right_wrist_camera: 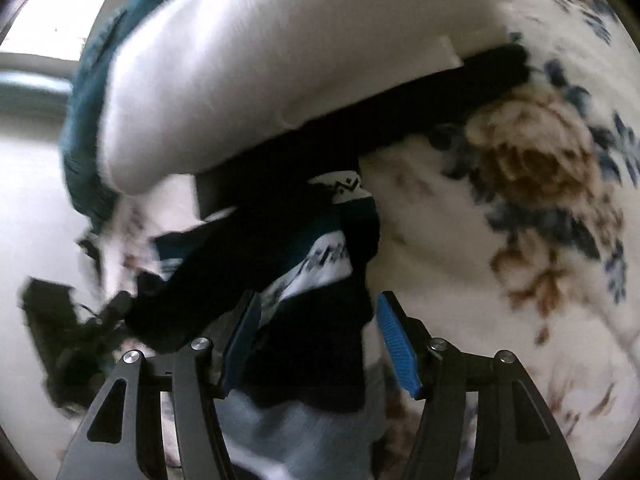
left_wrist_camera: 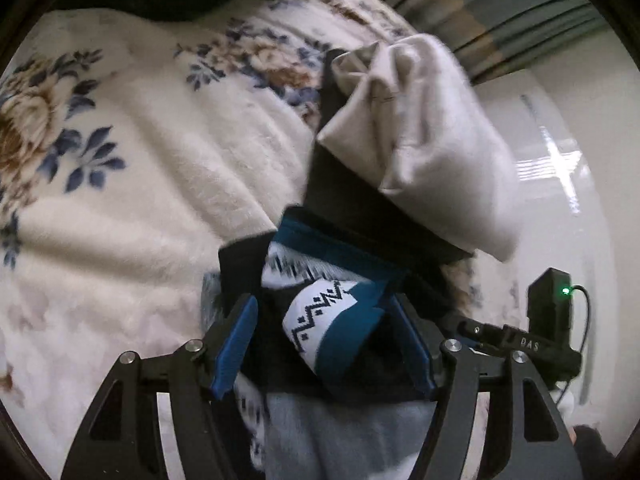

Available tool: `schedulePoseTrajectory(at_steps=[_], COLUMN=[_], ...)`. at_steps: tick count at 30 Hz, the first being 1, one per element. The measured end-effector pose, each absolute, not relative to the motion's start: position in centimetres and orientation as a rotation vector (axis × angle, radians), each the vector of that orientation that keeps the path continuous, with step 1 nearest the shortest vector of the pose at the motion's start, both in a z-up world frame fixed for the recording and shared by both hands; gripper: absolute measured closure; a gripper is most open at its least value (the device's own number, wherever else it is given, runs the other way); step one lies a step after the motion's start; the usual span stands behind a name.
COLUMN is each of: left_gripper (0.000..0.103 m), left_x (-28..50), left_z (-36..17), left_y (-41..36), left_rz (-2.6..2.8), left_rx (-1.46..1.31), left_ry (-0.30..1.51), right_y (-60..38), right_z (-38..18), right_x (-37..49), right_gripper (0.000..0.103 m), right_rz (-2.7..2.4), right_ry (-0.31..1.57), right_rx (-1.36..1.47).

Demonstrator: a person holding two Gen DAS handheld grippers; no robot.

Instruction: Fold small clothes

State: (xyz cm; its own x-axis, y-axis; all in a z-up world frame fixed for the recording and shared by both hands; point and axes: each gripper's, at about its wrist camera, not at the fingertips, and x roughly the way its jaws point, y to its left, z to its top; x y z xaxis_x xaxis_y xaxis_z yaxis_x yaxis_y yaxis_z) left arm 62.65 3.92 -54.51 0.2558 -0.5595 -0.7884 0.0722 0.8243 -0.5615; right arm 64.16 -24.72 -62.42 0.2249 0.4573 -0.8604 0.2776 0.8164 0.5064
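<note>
A teal, white and black zigzag-patterned sock [left_wrist_camera: 320,316] lies in a small pile on the floral blanket [left_wrist_camera: 140,160], atop black fabric [left_wrist_camera: 276,344]. My left gripper [left_wrist_camera: 324,304] straddles it, blue pads apart on either side and not pressing it. In the right wrist view the same patterned sock [right_wrist_camera: 324,256] and black fabric [right_wrist_camera: 312,344] lie between the fingers of my right gripper [right_wrist_camera: 318,298]. The right-hand pad [right_wrist_camera: 396,344] stands clear of the cloth. A folded cream garment [left_wrist_camera: 420,140] rests on a black garment [left_wrist_camera: 340,192] just beyond.
A pale blue-grey garment [left_wrist_camera: 340,432] lies under both grippers. A teal knit piece [right_wrist_camera: 84,140] sits behind the cream garment [right_wrist_camera: 240,72]. The bed edge, a glossy floor [left_wrist_camera: 560,168] and striped curtains [left_wrist_camera: 500,8] are on the right. The other gripper's body [left_wrist_camera: 552,320] is close by.
</note>
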Motion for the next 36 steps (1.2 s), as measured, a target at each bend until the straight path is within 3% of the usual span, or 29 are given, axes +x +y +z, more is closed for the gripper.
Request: schedulePoseTrajectory(at_steps=[6,14,16,17,20,25,29,32,34,36], left_gripper=[0.038,0.037,0.038,0.038,0.038,0.038,0.038,0.038,0.041,0.093], left_x=[66.9,61.8,61.5,61.7,63.5,68.6,68.9,67.9,67.5,67.1], left_z=[-53.7,-51.2,-52.8,-53.7,-56.0,-56.6,-55.3,-55.3,-56.0,-56.7], left_y=[6.3,7.0,5.0,4.1,1.5,2.2,4.7,3.9,2.2,1.0], left_rz=[-0.348,-0.456,-0.479,-0.482,-0.462,-0.313,-0.336,-0.446,-0.497,-0.519], left_rx=[-0.556,-0.41,-0.303,-0.272,-0.215,-0.265,-0.435,-0.426,-0.34,-0.268], left_ry=[1.191,1.187,1.23,1.253,1.277,1.24,1.226,1.249,1.27,1.281], right_y=[-24.4,-25.7,-25.4,-25.3,-25.1,-25.0,-25.8,-25.9,-25.3,-24.2], right_z=[-62.7,-59.9,-60.6,-61.4,-63.1,-63.8,-62.5,-63.0,-63.8,-64.6], right_x=[68.7,66.1,65.9,66.0,66.3,68.6,68.4,68.3,68.7,69.3], right_gripper=[0.041,0.041,0.056,0.069,0.075,0.076,0.075,0.062,0.062,0.068], right_rz=[0.003,0.059,0.026,0.001,0.029,-0.105,-0.09,0.012,0.048,0.061], right_ry=[1.308,1.263,1.305,1.332,1.363,1.341,1.315,1.328,1.349,1.367], right_rx=[0.588,0.646,0.597,0.565,0.588,0.449,0.577,0.694,0.718,0.706])
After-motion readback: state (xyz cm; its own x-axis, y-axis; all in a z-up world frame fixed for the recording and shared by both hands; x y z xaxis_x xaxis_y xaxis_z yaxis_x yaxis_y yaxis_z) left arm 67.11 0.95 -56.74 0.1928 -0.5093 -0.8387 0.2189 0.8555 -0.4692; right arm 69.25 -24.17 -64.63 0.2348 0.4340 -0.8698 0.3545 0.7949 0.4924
